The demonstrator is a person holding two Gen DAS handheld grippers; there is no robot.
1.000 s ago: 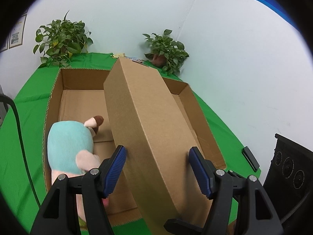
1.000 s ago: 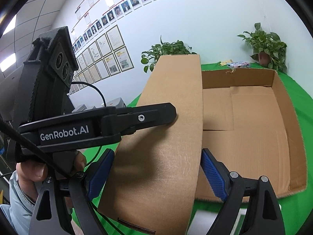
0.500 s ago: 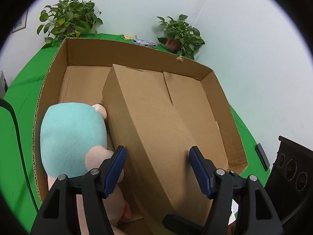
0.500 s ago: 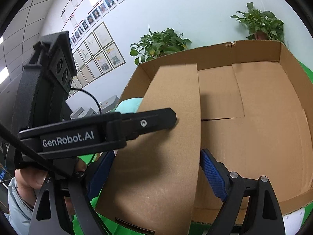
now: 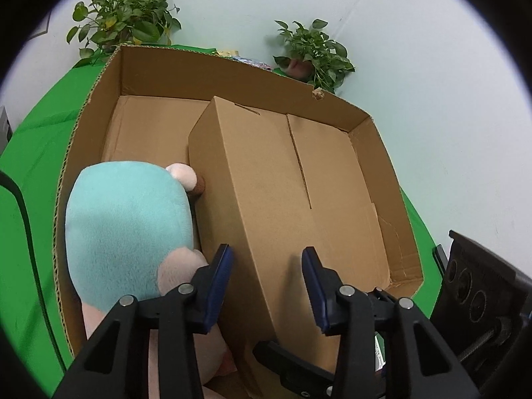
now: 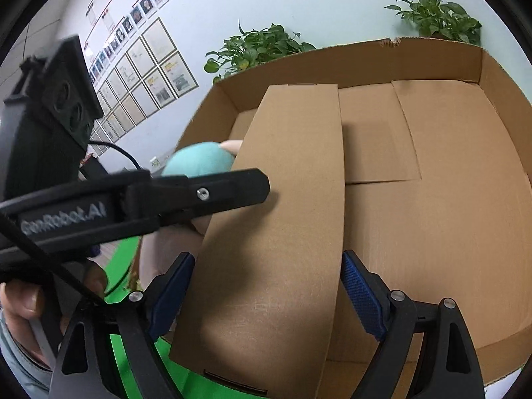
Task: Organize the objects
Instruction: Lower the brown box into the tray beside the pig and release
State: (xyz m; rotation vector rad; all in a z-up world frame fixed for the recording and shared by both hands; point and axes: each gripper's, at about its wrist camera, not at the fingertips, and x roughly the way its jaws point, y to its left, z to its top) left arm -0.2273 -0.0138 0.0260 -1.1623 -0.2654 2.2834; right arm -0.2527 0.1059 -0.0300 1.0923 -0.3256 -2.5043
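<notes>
Both the left hand-held gripper (image 5: 266,276), its jaws just narrowed, and the right hand-held gripper (image 6: 266,286), wide, grip the long box (image 5: 266,179), now nearly seated in the big carton (image 5: 375,139) beside the plush toy (image 5: 129,226), release pending.

Likely office: framed certificates (image 6: 156,76), staff photos (image 6: 146,3) on wall.

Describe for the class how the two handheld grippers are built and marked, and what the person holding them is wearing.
Both the left gripper and the right gripper have black angular frames with silver screws and ribbed blue pads on the fingers. In the right wrist view the left gripper's side reads GenRobot.AI in white, a black cable trails from it, and a light grey-blue sleeve covers the wrist.
</notes>
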